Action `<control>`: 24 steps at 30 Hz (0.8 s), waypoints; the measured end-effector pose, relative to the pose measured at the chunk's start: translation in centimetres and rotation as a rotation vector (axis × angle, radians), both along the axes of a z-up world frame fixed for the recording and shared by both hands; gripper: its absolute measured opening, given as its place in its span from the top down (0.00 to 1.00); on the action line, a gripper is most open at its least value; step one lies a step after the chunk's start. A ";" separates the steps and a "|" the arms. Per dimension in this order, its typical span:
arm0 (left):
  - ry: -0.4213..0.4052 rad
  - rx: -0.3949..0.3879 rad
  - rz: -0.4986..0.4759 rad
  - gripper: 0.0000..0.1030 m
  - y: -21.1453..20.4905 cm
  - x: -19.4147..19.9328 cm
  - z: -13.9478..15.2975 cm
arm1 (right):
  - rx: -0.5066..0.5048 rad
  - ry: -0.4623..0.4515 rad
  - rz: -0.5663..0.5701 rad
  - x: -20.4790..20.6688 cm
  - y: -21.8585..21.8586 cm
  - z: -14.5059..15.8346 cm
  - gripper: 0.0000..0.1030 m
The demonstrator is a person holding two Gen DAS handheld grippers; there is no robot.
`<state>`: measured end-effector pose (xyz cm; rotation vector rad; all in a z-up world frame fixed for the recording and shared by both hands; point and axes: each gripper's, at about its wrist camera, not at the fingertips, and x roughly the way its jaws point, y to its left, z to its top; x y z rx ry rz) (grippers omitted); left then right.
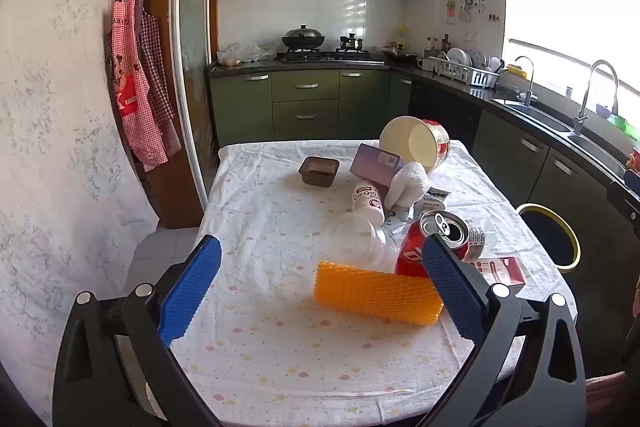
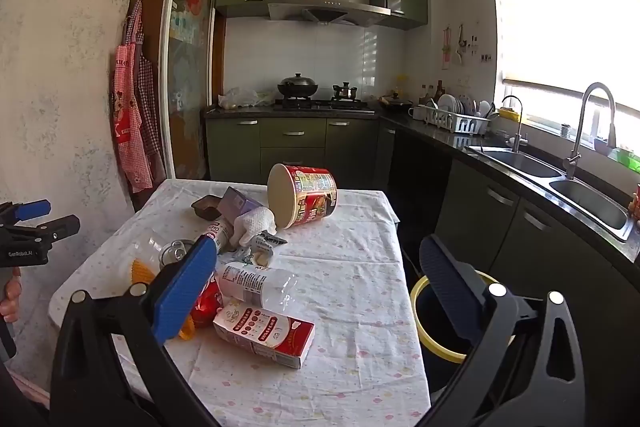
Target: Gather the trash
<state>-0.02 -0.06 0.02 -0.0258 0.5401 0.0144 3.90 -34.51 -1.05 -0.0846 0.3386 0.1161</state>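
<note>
While both our left gripper [image 1: 320,291] and right gripper [image 2: 312,291] hang spread wide and empty over the cloth-covered table [image 1: 256,347], we judge collecting not yet begun, so next we close on the ridged orange foam sleeve [image 1: 376,293] and carry it to the yellow-rimmed bin [image 2: 432,347] just beside the table.

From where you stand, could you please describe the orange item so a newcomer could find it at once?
Start at the cloth-covered table. At the near edge of the trash pile, beside the red can, lies the orange foam net sleeve. It is the only orange, honeycomb-textured piece.
</note>
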 end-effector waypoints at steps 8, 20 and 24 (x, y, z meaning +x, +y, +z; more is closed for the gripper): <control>0.015 0.017 -0.020 0.04 -1.2 0.8 0.0 | 0.013 -0.007 -0.004 -0.2 -0.2 0.3 0.06; -0.007 0.001 -0.038 0.04 -1.0 -0.2 0.3 | 0.015 0.010 0.000 -0.1 -0.3 0.2 0.06; -0.005 0.000 -0.038 0.04 -1.0 0.0 0.2 | 0.016 0.009 0.000 -0.1 -0.3 0.3 0.06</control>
